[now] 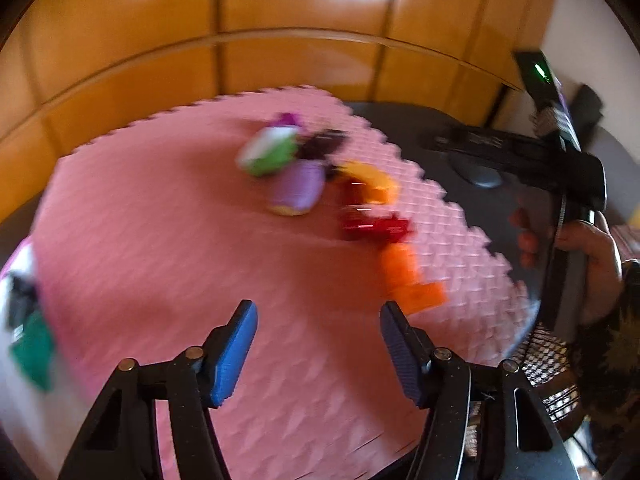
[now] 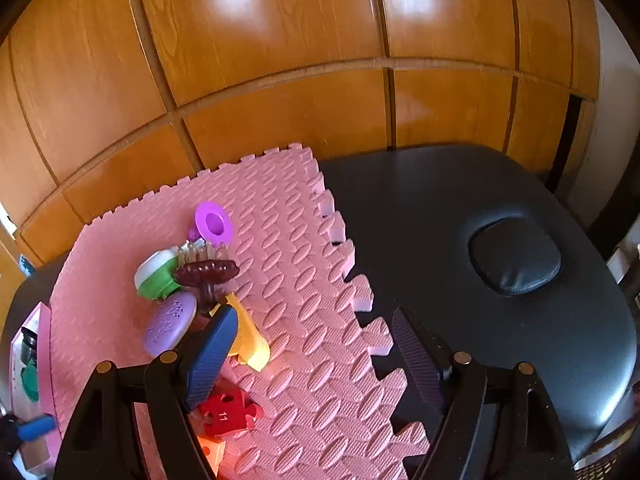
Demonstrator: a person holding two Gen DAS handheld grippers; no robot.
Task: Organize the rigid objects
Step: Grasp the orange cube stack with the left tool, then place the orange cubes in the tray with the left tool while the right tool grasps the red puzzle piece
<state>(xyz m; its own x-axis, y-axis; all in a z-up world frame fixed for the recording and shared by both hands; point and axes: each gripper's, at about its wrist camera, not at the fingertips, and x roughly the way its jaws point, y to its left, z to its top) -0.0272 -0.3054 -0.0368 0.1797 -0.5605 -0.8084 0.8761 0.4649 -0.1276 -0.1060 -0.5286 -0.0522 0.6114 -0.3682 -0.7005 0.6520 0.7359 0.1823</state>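
Sorting looked barely begun: the toys point(image 2: 192, 280) lay clustered on the pink mat point(image 2: 312, 320), while the left gripper point(image 1: 318, 344) and right gripper point(image 2: 316, 352) gaped, holding nothing

The pink mat point(image 2: 304, 280) looks like soft foam, matt, embossed with a raised oval pattern. The black table point(image 2: 460, 208) has a smooth, leather-like padded cover with a faint sheen. Behind it, the wooden panels point(image 2: 280, 40) are varnished and glossy. The purple disc point(image 2: 170, 322) looks like smooth plastic.
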